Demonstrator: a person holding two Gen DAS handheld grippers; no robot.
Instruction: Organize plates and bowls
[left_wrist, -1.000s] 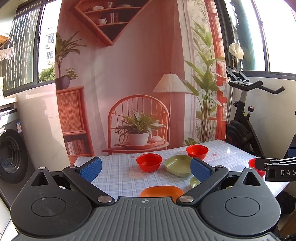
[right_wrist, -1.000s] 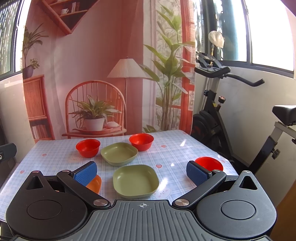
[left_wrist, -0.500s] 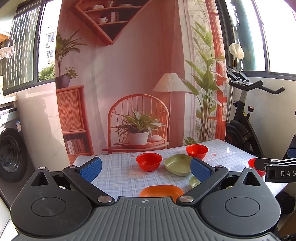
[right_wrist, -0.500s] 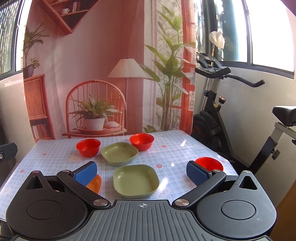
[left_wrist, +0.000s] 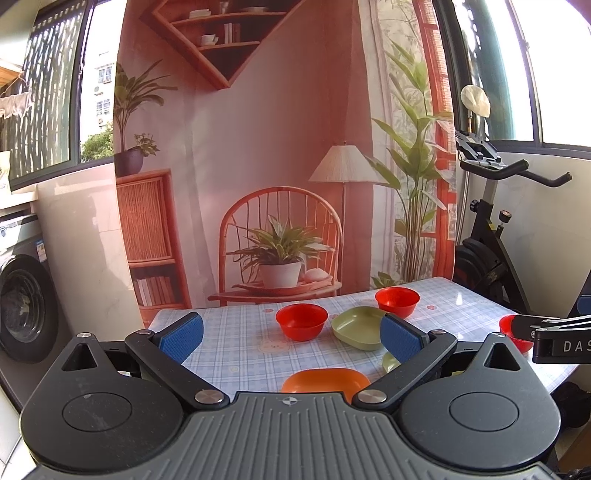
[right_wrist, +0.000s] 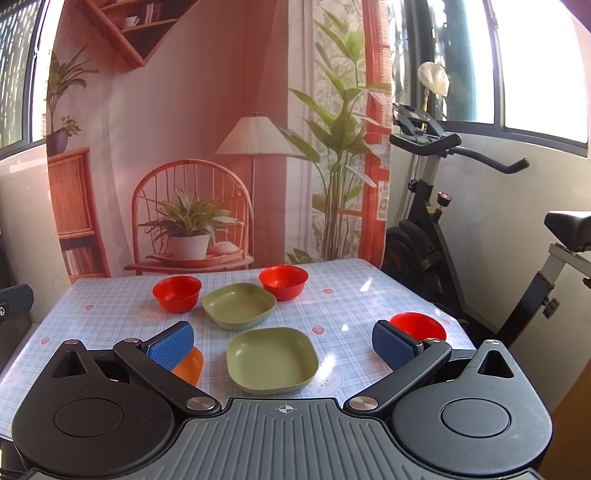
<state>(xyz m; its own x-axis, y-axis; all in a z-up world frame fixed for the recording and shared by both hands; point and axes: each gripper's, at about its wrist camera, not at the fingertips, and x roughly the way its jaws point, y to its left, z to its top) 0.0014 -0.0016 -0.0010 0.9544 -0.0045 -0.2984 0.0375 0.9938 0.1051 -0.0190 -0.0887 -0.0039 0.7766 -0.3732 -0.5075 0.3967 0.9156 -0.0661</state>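
Observation:
On the checked tablecloth stand three red bowls: far left, far middle and near right. Two square green plates lie between them, one farther and one nearer. An orange plate lies near left, partly hidden by a finger. My right gripper is open and empty above the near green plate. My left gripper is open and empty above the orange plate; the red bowl and green plate lie beyond.
An exercise bike stands right of the table. A washing machine stands at the left. A printed backdrop hangs behind the table's far edge. The right gripper's body shows at the right of the left wrist view.

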